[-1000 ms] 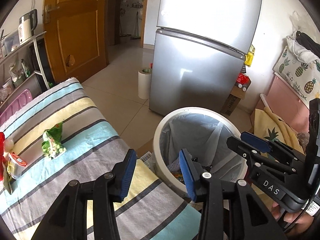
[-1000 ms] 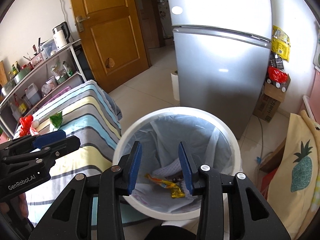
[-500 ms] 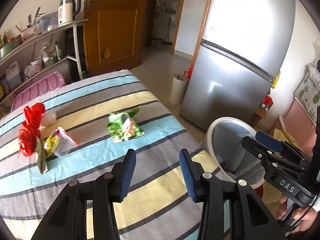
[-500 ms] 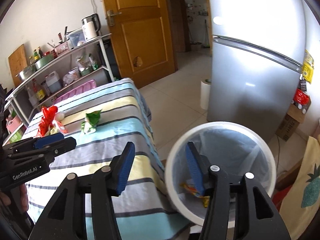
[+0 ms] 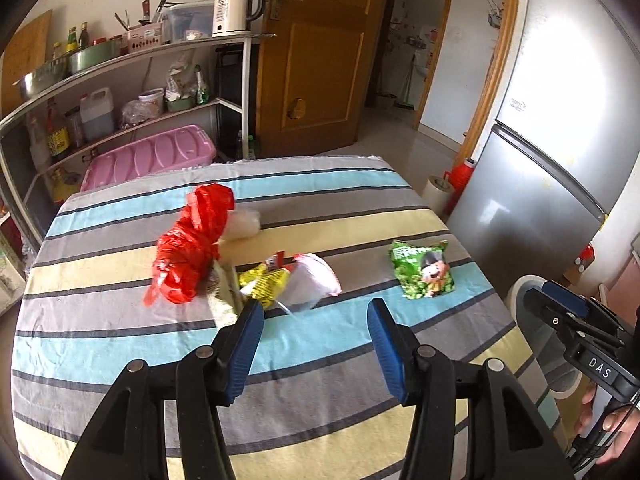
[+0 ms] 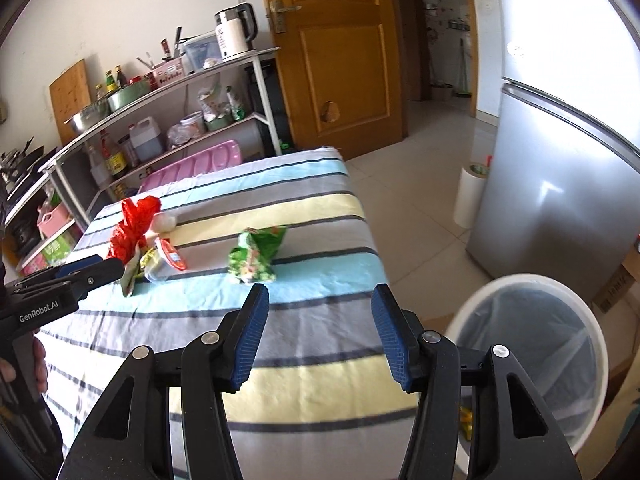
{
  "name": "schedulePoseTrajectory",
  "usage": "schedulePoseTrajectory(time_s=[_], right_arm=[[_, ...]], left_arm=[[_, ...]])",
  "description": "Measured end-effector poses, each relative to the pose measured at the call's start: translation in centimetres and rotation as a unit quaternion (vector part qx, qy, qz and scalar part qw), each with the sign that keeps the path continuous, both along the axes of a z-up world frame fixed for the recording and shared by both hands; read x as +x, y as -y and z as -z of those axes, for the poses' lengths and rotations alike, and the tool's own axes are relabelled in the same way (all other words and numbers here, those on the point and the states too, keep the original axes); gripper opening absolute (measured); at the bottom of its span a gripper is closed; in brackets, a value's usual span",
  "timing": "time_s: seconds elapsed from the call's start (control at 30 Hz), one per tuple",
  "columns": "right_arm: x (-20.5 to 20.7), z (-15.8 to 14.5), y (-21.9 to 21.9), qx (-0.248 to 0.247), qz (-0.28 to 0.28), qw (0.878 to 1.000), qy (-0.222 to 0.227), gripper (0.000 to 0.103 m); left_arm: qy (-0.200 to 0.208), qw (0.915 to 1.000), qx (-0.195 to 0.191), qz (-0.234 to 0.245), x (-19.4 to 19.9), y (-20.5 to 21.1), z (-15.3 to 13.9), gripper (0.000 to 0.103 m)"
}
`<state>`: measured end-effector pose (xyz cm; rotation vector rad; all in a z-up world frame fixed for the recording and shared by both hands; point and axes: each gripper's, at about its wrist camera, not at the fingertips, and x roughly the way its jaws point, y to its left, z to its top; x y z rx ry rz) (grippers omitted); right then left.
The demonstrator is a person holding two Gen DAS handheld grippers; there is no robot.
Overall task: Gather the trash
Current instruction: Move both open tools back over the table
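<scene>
Trash lies on a striped tablecloth: a red plastic bag, a yellow wrapper, a clear cup with a red-rimmed lid and a green snack bag. My left gripper is open and empty, just short of the cup. My right gripper is open and empty, over the table's near part, short of the green snack bag. The white trash bin with a clear liner stands on the floor at the right of the table.
A silver fridge stands behind the bin. A metal shelf rack with bottles, bowls and a kettle lines the far wall. A pink tub sits behind the table. A wooden door and a paper roll are beyond.
Both grippers swung left, away from over the bin to face the table. The trash items now lie straight ahead. Both grippers have opened wider.
</scene>
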<state>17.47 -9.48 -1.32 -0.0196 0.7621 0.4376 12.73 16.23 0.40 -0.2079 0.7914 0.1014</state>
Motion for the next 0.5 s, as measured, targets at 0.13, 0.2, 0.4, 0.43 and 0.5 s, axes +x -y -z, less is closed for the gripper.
schedulePoseTrajectory(time_s=[0.13, 0.2, 0.4, 0.43, 0.5], right_arm=[[1.2, 0.2, -2.6, -0.004, -0.021, 1.000, -0.007, 0.055], [1.7, 0.5, -3.9, -0.011, -0.031, 0.999, -0.008, 0.055], [3.9, 1.4, -6.4, -0.016, -0.047, 0.998, -0.031, 0.056], [4.3, 1.7, -6.6, -0.016, -0.046, 0.998, -0.037, 0.057], [4.9, 2.0, -7.0, -0.014, -0.048, 0.998, -0.044, 0.058]], left_arm=[[-0.002, 0.9998, -0.012, -0.016, 0.1, -2.9, 0.2, 0.057], [-0.005, 0.9995, -0.014, -0.028, 0.3, -4.1, 0.4, 0.058], [-0.015, 0.9983, -0.024, -0.051, 1.4, -7.9, 0.9, 0.060], [-0.016, 0.9981, -0.023, -0.055, 1.5, -8.5, 1.1, 0.060], [-0.020, 0.9978, -0.025, -0.058, 2.0, -9.3, 1.4, 0.060]])
